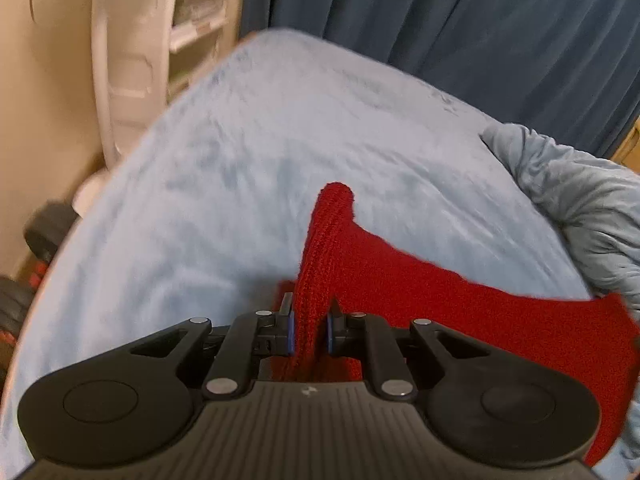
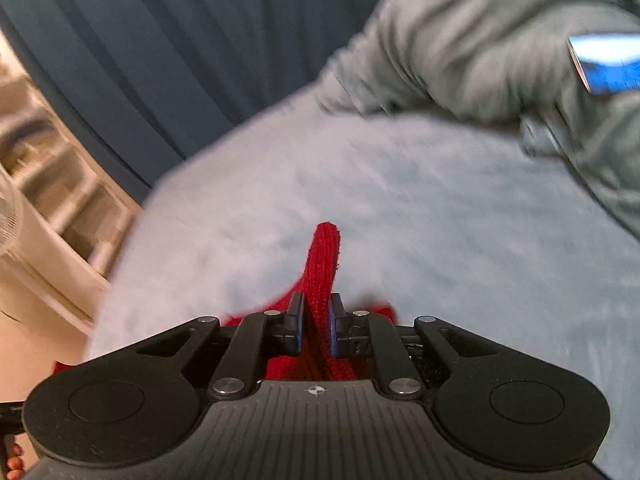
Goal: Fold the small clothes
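Note:
A red knitted garment (image 1: pixel 420 292) hangs over a light blue fleece bed cover (image 1: pixel 240 160). My left gripper (image 1: pixel 310 326) is shut on a corner of it; the cloth sticks up between the jaws and spreads away to the right. My right gripper (image 2: pixel 316 326) is shut on another corner of the same red garment (image 2: pixel 322 260), which pokes up past the fingertips. Both views are blurred. The rest of the garment below the grippers is hidden.
A bunched grey-blue blanket (image 1: pixel 580 208) lies at the right of the bed, also in the right wrist view (image 2: pixel 500 40). Dark blue curtains (image 1: pixel 440 20) hang behind. A white shelf unit (image 1: pixel 132 60) and dumbbells (image 1: pixel 40 240) stand left of the bed.

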Demonstrator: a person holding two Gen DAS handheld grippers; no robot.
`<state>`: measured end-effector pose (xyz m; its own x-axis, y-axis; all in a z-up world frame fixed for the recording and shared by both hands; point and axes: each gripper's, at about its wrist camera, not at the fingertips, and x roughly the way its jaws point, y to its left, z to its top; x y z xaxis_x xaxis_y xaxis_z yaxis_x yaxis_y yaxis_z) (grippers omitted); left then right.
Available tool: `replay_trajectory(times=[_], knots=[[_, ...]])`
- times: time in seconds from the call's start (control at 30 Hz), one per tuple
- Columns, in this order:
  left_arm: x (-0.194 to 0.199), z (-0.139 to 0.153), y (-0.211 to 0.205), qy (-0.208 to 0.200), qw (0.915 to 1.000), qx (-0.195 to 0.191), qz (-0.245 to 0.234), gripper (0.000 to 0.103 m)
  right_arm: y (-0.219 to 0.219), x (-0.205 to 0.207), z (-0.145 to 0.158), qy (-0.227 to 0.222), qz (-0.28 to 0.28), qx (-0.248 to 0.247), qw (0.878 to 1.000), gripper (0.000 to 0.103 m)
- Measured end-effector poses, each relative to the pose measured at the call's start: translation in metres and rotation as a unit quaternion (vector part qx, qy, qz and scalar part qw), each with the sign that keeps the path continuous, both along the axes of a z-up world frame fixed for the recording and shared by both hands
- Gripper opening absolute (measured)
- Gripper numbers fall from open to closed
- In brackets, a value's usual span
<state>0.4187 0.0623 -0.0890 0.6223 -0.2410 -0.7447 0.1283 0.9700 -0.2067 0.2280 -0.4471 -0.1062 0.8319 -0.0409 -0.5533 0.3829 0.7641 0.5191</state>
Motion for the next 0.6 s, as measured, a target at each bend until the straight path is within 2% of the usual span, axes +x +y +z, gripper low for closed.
replay_trajectory(times=[0.07, 0.13, 0.17, 0.2, 0.23, 0.27, 0.3, 0.33, 0.37, 0.43, 0.5, 0.6], knots=[[0.009, -0.014, 0.003, 0.012, 0.9998, 0.009, 0.016, 0.015, 0.0, -0.002, 0.004, -0.016, -0.008, -0.011, 1.0, 0.012], [0.023, -0.043, 0.004, 0.054, 0.998, 0.023, 0.023, 0.016, -0.006, 0.006, -0.015, 0.01, -0.023, -0.007, 1.0, 0.012], [0.029, -0.061, 0.004, 0.083, 0.9957, 0.034, 0.024, 0.025, -0.011, 0.011, -0.029, 0.035, -0.03, 0.0, 0.999, 0.012], [0.032, -0.076, 0.005, 0.1, 0.9933, 0.047, 0.033, 0.04, -0.016, 0.019, -0.05, 0.07, -0.035, 0.009, 0.997, 0.012], [0.03, -0.084, 0.006, 0.094, 0.9925, 0.062, 0.046, 0.051, -0.019, 0.024, -0.068, 0.101, -0.038, 0.019, 0.994, 0.014], [0.028, -0.085, 0.008, 0.081, 0.9921, 0.078, 0.056, 0.076, -0.022, 0.029, -0.087, 0.137, -0.041, 0.026, 0.989, 0.021], [0.025, -0.083, 0.01, 0.071, 0.9905, 0.097, 0.068, 0.091, -0.023, 0.03, -0.099, 0.155, -0.047, 0.024, 0.987, 0.029], [0.023, -0.081, 0.014, 0.061, 0.9894, 0.108, 0.075, 0.092, -0.024, 0.027, -0.104, 0.152, -0.053, 0.018, 0.987, 0.043], [0.02, -0.077, 0.018, 0.055, 0.9898, 0.112, 0.069, 0.091, -0.024, 0.023, -0.104, 0.144, -0.064, 0.014, 0.987, 0.051], [0.011, -0.07, 0.027, 0.051, 0.9896, 0.121, 0.059, 0.091, -0.03, 0.011, -0.1, 0.131, -0.075, 0.032, 0.988, 0.051], [-0.01, -0.054, 0.032, 0.029, 0.9915, 0.118, 0.048, 0.092, -0.034, -0.006, -0.092, 0.129, -0.092, 0.044, 0.986, 0.051], [-0.056, -0.028, 0.032, 0.002, 0.9965, 0.083, 0.01, 0.092, -0.02, -0.04, -0.067, 0.104, -0.096, 0.023, 0.99, 0.051]])
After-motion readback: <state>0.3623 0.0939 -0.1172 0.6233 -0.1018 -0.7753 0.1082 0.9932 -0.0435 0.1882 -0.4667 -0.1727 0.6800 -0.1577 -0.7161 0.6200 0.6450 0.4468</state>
